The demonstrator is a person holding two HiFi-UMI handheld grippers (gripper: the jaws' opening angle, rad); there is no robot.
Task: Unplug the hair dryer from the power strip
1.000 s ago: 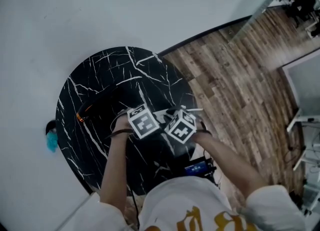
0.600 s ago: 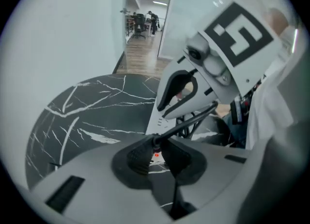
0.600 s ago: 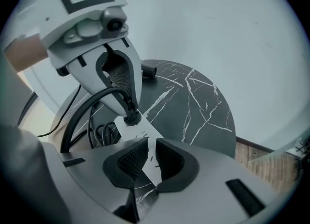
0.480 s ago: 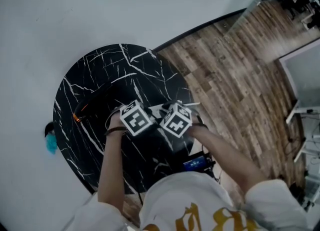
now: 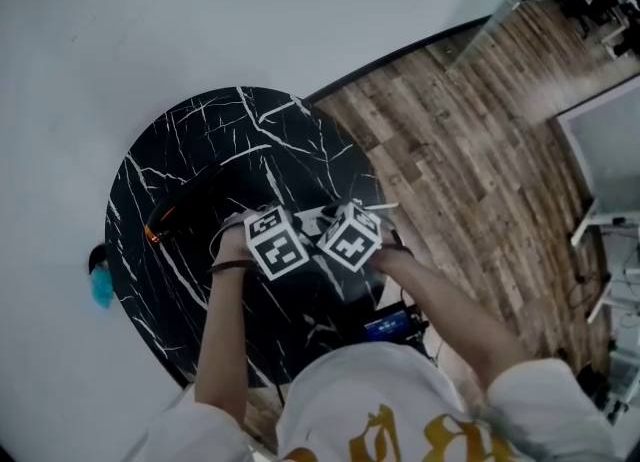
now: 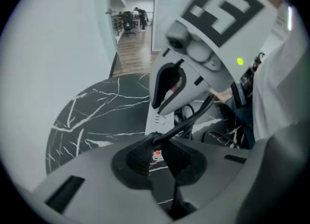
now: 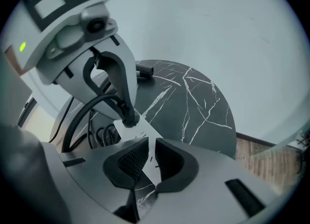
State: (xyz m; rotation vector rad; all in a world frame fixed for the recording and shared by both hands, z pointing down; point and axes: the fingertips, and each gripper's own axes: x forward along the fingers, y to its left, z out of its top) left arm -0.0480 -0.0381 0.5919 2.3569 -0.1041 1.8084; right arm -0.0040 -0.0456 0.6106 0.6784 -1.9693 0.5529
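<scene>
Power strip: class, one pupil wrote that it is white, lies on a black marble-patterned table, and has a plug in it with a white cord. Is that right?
Not quite. The cord is black, not white, as the right gripper view shows. The rest stands: the power strip is white, lies on the black marble-patterned table, and has a plug in it.

power strip (image 6: pixel 156 121) sits on the counter (image 5: pixel 170 280) with the plug (image 6: pixel 150 139) stuck in it, hair dryer (image 5: pixel 195 200) lying off to its left

White sweatshirt (image 5: pixel 365 390), gold print (image 5: pixel 385 432), dark wristband (image 5: pixel 231 266)
</scene>
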